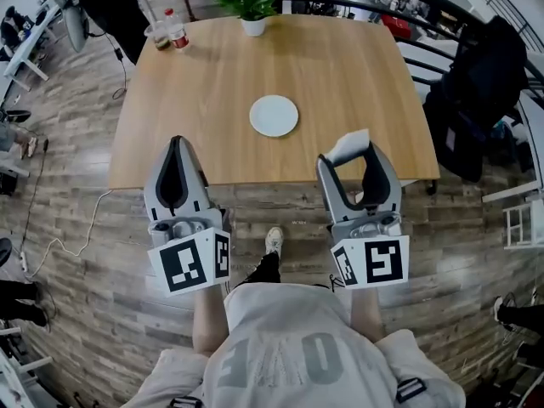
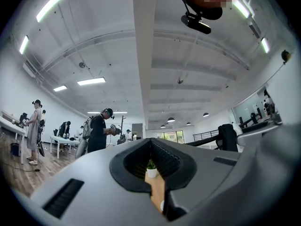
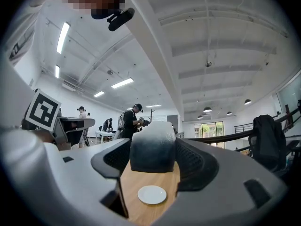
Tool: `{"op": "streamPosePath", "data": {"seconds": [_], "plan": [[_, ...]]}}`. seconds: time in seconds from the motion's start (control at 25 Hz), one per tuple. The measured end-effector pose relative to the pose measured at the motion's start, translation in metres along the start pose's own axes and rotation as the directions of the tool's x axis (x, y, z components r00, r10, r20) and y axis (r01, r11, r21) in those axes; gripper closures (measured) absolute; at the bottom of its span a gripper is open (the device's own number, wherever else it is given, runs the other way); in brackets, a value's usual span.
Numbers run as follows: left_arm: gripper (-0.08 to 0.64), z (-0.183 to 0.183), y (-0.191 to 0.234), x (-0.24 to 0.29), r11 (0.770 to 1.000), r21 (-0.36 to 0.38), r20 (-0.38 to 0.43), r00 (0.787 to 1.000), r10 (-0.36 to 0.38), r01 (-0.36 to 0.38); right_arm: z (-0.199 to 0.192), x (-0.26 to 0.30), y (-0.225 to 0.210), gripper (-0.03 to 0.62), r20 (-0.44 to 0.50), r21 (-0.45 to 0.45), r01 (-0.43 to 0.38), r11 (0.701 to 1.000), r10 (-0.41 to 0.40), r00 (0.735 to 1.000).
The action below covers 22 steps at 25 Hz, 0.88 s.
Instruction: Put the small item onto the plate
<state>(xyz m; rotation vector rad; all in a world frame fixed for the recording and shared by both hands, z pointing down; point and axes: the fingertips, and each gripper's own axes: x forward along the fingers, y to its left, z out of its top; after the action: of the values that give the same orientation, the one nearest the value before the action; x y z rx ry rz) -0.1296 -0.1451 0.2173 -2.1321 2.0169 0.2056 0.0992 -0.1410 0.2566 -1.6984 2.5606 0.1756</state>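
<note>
Tabletop (image 1: 340, 75) spreads open around plate (image 1: 274, 116); right hand-held gripper (image 1: 352, 156) clamps small item (image 3: 153, 147) (left hand-held gripper (image 1: 177, 143) closed).

1. My left gripper (image 2: 151, 152) has its jaws drawn close, with only a narrow slit between them and nothing held.
2. Through the slit, a small potted plant (image 2: 151, 170) stands on a wooden table (image 2: 157, 192).
3. Nearer than the plant, the edge of a white plate (image 2: 162, 205) shows.
4. Left of the plant, a person in black (image 2: 98, 132) stands.
</note>
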Motion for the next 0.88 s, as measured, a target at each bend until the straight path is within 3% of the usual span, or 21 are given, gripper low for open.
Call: {"op": "streamPosePath", "data": {"seconds": [0.36, 0.6, 0.88], "plan": [[0.551, -0.017, 0.029, 0.092, 1.000, -0.018, 0.018, 1.000, -0.024, 0.024, -0.002, 0.094, -0.010, 0.283, 0.000, -0.031, 0.014, 0.999, -0.014, 1.000], [0.551, -0.037, 0.009, 0.123, 0.998, -0.016, -0.028, 0.998, -0.056, 0.056, -0.010, 0.115, -0.035, 0.284, -0.026, -0.023, 0.028, 0.999, -0.028, 0.999], [0.551, -0.035, -0.002, 0.141, 0.999, 0.000, -0.021, 0.999, -0.046, 0.046, -0.016, 0.129, -0.046, 0.284, -0.042, -0.017, -0.009, 1.000, 0.008, 0.999]]}}
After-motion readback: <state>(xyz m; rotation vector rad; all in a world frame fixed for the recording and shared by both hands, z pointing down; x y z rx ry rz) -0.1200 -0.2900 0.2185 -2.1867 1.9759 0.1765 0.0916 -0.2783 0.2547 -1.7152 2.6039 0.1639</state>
